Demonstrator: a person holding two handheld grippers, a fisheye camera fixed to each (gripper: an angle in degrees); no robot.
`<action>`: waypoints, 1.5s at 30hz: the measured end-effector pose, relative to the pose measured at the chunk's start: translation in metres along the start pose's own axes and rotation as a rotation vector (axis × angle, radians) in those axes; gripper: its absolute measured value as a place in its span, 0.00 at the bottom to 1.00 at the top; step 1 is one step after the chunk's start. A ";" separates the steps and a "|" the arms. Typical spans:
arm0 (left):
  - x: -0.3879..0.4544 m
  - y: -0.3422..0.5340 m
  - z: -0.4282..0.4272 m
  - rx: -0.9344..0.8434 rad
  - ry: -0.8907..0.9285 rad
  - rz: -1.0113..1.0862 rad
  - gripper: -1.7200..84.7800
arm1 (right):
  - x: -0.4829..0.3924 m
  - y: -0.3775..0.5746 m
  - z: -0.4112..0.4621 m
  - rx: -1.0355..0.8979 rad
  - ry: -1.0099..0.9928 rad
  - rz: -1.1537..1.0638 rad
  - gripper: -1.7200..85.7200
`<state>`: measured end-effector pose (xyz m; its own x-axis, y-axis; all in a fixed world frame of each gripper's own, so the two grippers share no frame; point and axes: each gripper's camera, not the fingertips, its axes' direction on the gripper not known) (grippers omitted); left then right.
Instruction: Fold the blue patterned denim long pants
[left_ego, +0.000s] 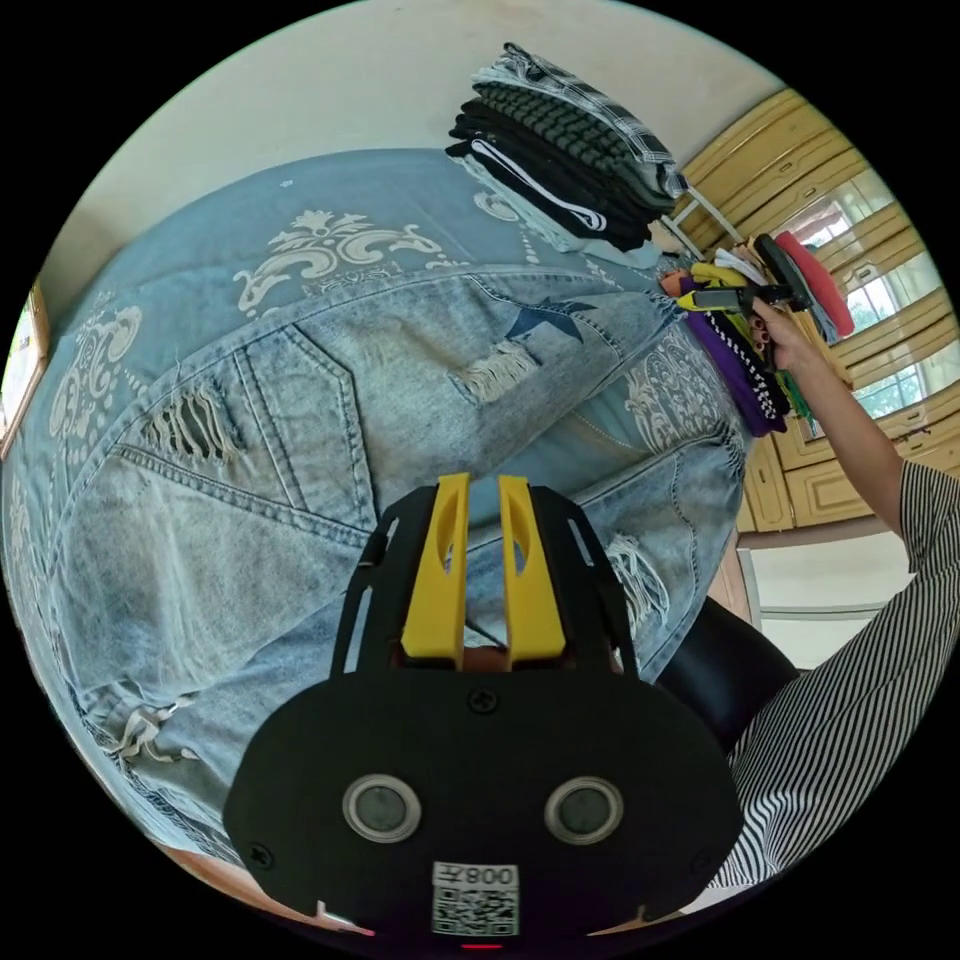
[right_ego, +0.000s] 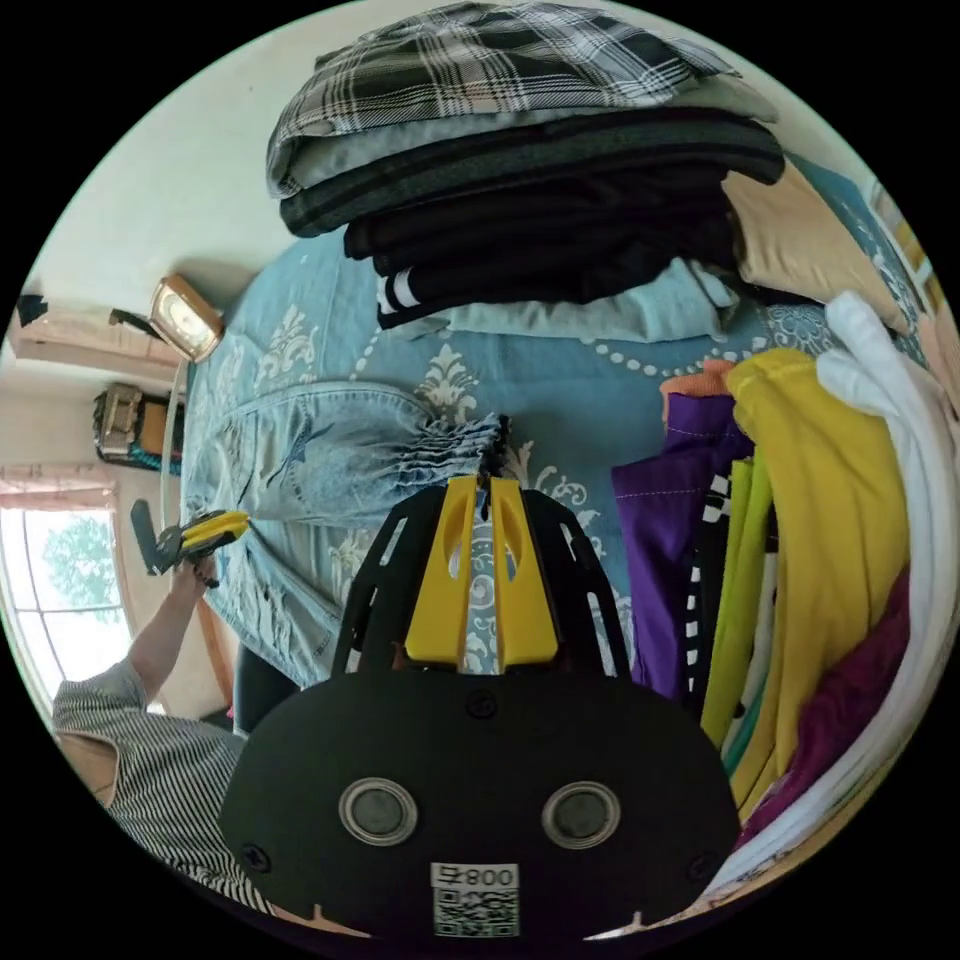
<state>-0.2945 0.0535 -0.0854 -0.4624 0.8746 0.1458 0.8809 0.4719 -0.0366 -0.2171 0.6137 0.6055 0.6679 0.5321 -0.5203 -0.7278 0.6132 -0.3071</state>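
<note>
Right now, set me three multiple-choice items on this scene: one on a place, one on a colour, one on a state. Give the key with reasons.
1. Where does the folded stack rest?
A. On the blue patterned cover
B. On the floor
C. On a chair seat

2. What colour are the jaws of the right gripper?
A. Red
B. Green
C. Yellow

3. How do the right gripper's jaws stand?
A. Wide open above the cover
B. Shut on a bunched end of the pants
C. Shut on a purple garment

Key:
1 A: in the right gripper view, the folded stack sits directly on the blue patterned cover.
2 C: both jaws of the right gripper are plainly yellow.
3 B: the denim of the pants gathers into pleats that run into the tips of the closed jaws.
</note>
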 end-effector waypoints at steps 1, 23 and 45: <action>-0.001 0.000 0.002 -0.007 -0.002 0.001 0.08 | -0.002 -0.002 0.001 0.012 0.009 0.019 0.06; -0.125 -0.026 -0.009 0.283 0.254 -0.140 0.11 | -0.254 -0.109 0.093 -0.049 0.295 -0.372 0.10; -0.164 -0.069 0.087 0.142 -0.270 -0.162 0.05 | -0.295 -0.137 0.082 -0.033 0.452 -0.396 0.03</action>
<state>-0.2881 -0.1126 -0.1925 -0.6219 0.7760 -0.1052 0.7798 0.6013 -0.1741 -0.3022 0.4203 0.8664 0.7619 -0.0382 -0.6466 -0.4469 0.6916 -0.5674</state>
